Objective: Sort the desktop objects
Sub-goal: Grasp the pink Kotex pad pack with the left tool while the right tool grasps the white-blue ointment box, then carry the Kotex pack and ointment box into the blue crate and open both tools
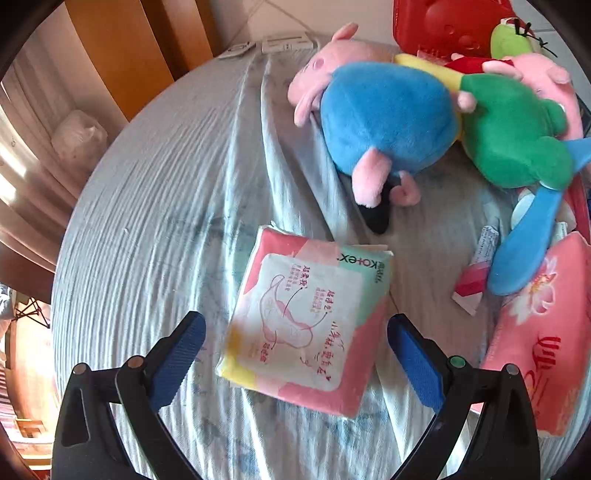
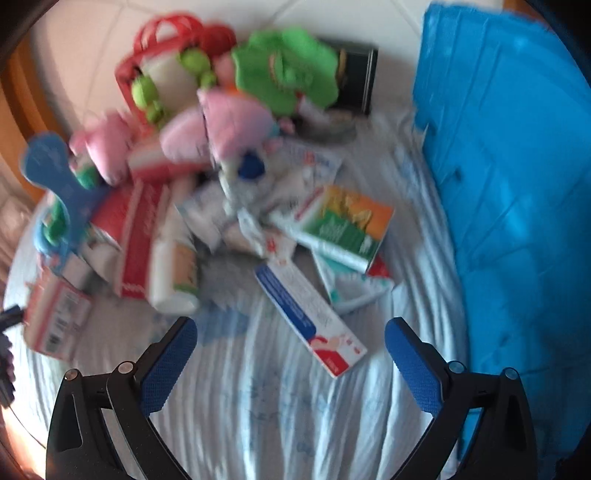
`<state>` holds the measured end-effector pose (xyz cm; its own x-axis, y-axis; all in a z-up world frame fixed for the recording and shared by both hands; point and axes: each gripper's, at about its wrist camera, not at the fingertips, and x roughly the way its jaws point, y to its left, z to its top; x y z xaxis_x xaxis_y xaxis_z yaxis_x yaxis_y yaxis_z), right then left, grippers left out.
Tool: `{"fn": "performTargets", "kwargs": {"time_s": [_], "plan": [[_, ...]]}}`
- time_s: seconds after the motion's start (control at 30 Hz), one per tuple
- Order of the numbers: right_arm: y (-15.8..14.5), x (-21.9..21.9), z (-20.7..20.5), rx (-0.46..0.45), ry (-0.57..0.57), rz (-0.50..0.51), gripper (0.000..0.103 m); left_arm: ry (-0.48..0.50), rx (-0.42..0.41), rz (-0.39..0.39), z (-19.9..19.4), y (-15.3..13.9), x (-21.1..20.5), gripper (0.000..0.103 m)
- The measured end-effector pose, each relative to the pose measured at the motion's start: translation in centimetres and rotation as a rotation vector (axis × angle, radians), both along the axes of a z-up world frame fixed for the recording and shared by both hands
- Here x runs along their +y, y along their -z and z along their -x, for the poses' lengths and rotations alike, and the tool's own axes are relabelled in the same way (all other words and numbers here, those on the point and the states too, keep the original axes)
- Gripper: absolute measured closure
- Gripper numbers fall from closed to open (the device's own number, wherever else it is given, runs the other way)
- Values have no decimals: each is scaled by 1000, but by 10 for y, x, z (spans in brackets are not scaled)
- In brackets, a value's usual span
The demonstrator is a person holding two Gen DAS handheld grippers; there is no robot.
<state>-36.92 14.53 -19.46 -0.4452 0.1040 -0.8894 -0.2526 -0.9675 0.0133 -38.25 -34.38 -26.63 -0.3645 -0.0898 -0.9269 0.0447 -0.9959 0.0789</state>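
Observation:
In the left wrist view a pink, green and yellow Kotex pad pack (image 1: 303,325) lies flat on the pale blue cloth (image 1: 155,206). My left gripper (image 1: 295,350) is open, its blue pads on either side of the pack's near end, not touching it. Beyond lie a blue-bodied pink pig plush (image 1: 384,122) and a green plush (image 1: 517,125). In the blurred right wrist view my right gripper (image 2: 291,354) is open and empty above the cloth, just short of a white, blue and red toothpaste box (image 2: 310,314). A green and orange box (image 2: 340,225) lies behind it.
A red plastic basket (image 1: 450,26) stands at the back right and a pink tissue pack (image 1: 543,332) at the right. In the right view a heap of boxes, plush toys (image 2: 229,125) and a red handled basket (image 2: 166,40) fills the far side. A blue crate (image 2: 517,184) stands right.

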Motion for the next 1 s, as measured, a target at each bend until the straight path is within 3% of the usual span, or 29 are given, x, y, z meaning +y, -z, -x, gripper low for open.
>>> {"fn": "performTargets", "kwargs": {"time_s": [0.07, 0.2, 0.27, 0.37, 0.43, 0.63, 0.73, 1.0], "plan": [[27, 4, 7, -71, -14, -15, 0, 13, -30, 17, 6, 11, 2, 2], [56, 16, 20, -115, -17, 4, 0, 31, -38, 12, 10, 12, 5, 5], [62, 25, 27, -113, 0, 38, 0, 37, -40, -14, 8, 10, 6, 18], [76, 35, 36, -155, 21, 67, 2, 21, -72, -28, 4, 6, 9, 30], [81, 34, 39, -176, 10, 65, 41, 5, -81, -12, 0, 4, 13, 32], [82, 19, 32, -215, -54, 6, 59, -30, -82, -35, -20, -6, 26, 34], [72, 8, 17, -178, -84, 27, 64, -39, -59, -40, -36, -16, 35, 34], [44, -13, -23, -89, -109, 33, 65, -26, 98, -1, -89, -81, 53, 34]]}}
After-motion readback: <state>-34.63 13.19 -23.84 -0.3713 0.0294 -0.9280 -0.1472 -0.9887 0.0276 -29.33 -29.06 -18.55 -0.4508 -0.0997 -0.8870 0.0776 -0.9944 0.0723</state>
